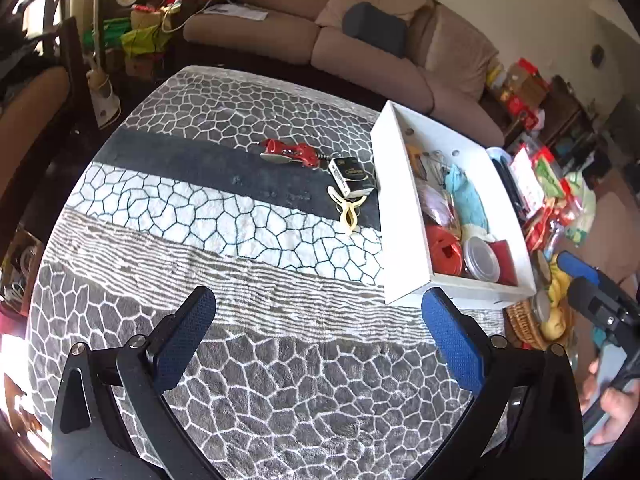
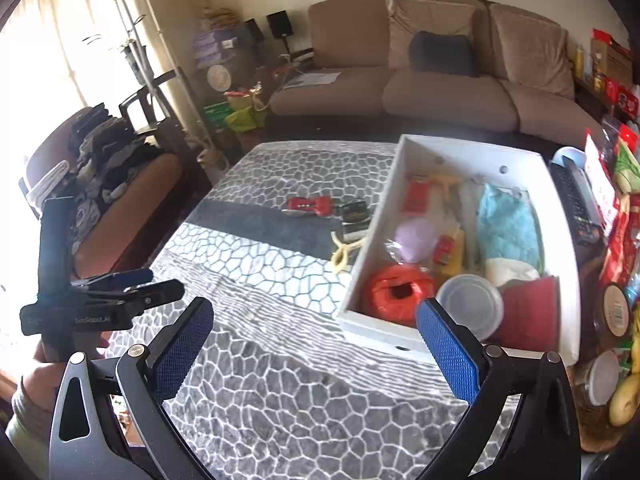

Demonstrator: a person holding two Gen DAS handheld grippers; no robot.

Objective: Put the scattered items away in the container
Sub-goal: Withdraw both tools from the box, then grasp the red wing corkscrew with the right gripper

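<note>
Left gripper (image 1: pixel 318 304) hovering lower centre, jaws spread, gripping nothing. Remaining items lying upper centre on the bench (image 1: pixel 200 208): red corkscrew (image 1: pixel 290 153), black box (image 1: pixel 352 176), yellow clip (image 1: pixel 349 209), just left of the white container (image 1: pixel 390 216). Right gripper (image 2: pixel 314 316) also released, farther off.

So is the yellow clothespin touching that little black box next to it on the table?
Touching. In the left wrist view one prong of the yellow clothespin reaches the lower edge of the black box, with no cloth visible between them.
</note>
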